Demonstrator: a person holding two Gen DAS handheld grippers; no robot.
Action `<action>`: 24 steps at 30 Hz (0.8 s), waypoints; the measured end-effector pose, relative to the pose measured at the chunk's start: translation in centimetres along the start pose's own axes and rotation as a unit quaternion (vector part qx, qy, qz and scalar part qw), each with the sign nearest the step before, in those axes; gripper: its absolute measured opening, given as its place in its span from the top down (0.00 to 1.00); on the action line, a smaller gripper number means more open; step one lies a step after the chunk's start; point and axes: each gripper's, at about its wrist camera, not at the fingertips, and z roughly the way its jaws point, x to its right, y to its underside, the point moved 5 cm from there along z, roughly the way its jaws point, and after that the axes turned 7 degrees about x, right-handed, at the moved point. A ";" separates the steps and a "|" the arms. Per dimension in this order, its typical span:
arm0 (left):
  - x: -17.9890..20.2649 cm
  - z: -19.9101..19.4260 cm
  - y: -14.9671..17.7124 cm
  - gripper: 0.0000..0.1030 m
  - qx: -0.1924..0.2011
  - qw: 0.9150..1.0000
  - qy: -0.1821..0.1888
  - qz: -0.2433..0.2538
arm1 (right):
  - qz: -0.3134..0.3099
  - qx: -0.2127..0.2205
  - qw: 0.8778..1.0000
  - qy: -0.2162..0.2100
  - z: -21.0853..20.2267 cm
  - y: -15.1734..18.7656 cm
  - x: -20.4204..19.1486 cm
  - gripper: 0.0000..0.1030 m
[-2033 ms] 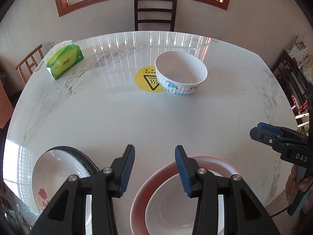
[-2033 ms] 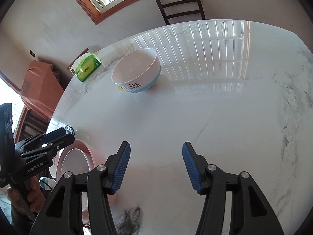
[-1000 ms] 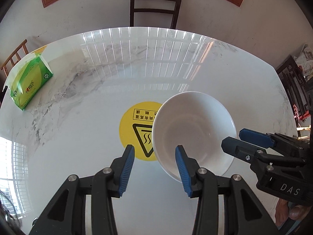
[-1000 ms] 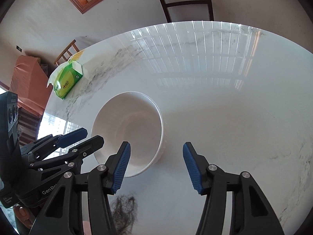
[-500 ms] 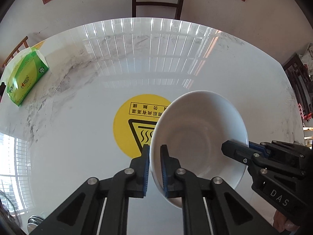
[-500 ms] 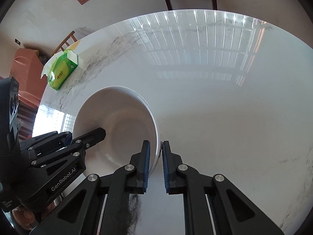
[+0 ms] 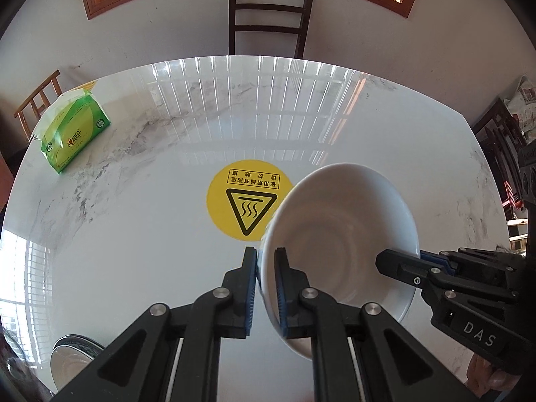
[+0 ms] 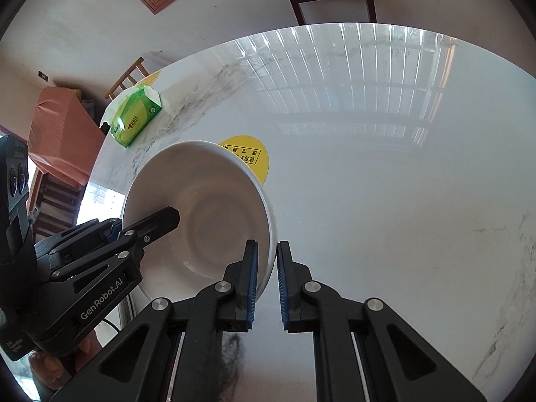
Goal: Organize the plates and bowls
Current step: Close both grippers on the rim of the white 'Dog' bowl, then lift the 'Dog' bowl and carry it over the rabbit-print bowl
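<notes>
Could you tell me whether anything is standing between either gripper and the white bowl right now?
Nothing is. The left gripper and the right gripper are each shut on the rim of the white bowl, on opposite sides, with no other object between pads and rim.

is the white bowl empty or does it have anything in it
Empty. The white bowl shows only its bare inside and ringed bottom in both wrist views, with a hand-held gripper clamped on the rim at each side.

A bowl (image 7: 341, 234) hangs above the table (image 7: 134, 234), between the left gripper (image 7: 266, 288) and right gripper (image 8: 267, 284), each pinching an opposite rim. A round sticker (image 7: 243, 197) lies left of it. A tissue pack (image 7: 72, 134) sits far-left; a chair (image 7: 269, 16) stands behind.
</notes>
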 end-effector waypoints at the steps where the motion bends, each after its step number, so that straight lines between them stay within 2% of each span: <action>1: 0.1 -0.5 0.3 0.89 0.002 1.000 0.001 0.000 | -0.001 0.001 1.000 -0.001 -0.4 0.3 -0.2 0.90; 24: 0.8 -11.1 8.5 0.89 0.021 1.000 0.009 0.002 | -0.043 0.014 0.999 -0.016 -8.6 8.0 -5.6 0.89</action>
